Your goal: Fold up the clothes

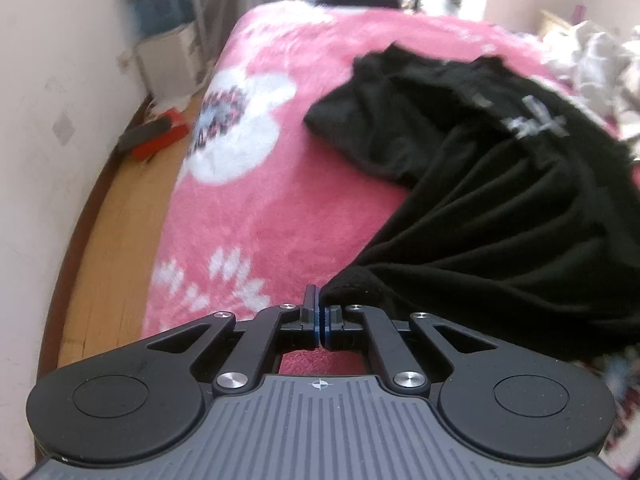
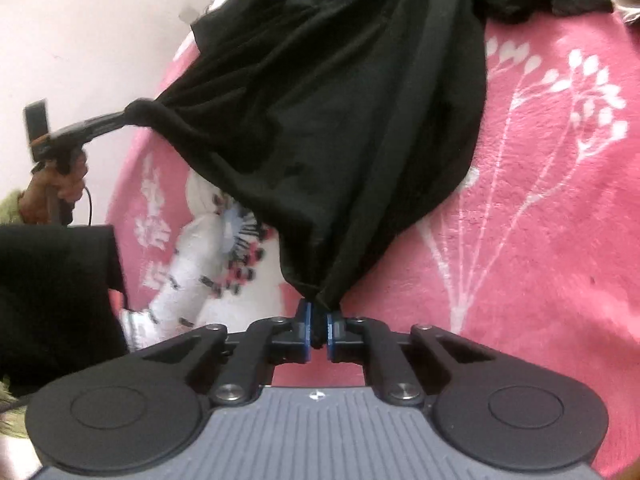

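Where the black T-shirt [image 1: 500, 208] is gripped, both sets of tongs are pressed together on bunched cloth: the left tongs [image 1: 322, 316] pinch a wad at one hem corner, and the right tongs [image 2: 318, 330] pinch a gathered point at the other. The left tongs also show in the right wrist view [image 2: 120, 118], carried by a hand [image 2: 64, 184]. The garment hangs in deep pleats between the two grips, while its upper part with the white print [image 1: 534, 122] and one sleeve [image 1: 360, 120] rest on the pink floral blanket [image 1: 280, 208] covering the bed.

Handling judgement: the fabric is light, thin and fully limp. It carries no shape of its own, sags wherever unsupported, and will likely drag on the fleecy blanket rather than slide. It is not fragile. A small pinch bunches the cloth, so tension between the grips is needed to flatten it. Suitable hold points are hem corners, shoulder seams and sleeve ends, where doubled stitching resists slipping
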Motion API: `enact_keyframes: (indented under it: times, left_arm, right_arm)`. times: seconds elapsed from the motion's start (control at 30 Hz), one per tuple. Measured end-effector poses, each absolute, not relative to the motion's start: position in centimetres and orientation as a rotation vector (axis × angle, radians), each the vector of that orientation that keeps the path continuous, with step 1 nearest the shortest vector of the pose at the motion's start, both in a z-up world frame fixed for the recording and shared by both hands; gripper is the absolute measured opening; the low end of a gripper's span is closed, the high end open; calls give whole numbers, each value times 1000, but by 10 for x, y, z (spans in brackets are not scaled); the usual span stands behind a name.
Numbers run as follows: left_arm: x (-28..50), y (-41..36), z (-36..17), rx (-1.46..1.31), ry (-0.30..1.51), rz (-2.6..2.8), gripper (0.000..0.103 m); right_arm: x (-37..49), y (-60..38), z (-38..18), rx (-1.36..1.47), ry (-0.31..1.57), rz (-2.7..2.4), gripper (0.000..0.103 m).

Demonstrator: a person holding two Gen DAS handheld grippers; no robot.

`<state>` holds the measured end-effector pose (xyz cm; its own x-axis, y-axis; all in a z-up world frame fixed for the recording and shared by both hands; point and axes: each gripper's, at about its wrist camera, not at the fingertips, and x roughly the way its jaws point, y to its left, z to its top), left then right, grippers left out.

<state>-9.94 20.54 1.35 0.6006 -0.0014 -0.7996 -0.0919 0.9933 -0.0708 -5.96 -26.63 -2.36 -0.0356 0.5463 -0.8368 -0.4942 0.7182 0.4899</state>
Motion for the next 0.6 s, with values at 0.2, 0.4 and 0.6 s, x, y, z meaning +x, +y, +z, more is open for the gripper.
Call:
enact_keyframes:
  times: [0.2,0.4,0.6]
  left_arm:
    - [-45,218,86,-289,809,2,0]
    - [-16,225,231,-300,484,-54,0]
    - [-79,215,238,-198,511,-91,0]
  right_arm:
    - [20,-270,75,156,1049,726,7]
    - [50,-307,191,257,748,664,7]
    - [12,-340,226,290,708,674,7]
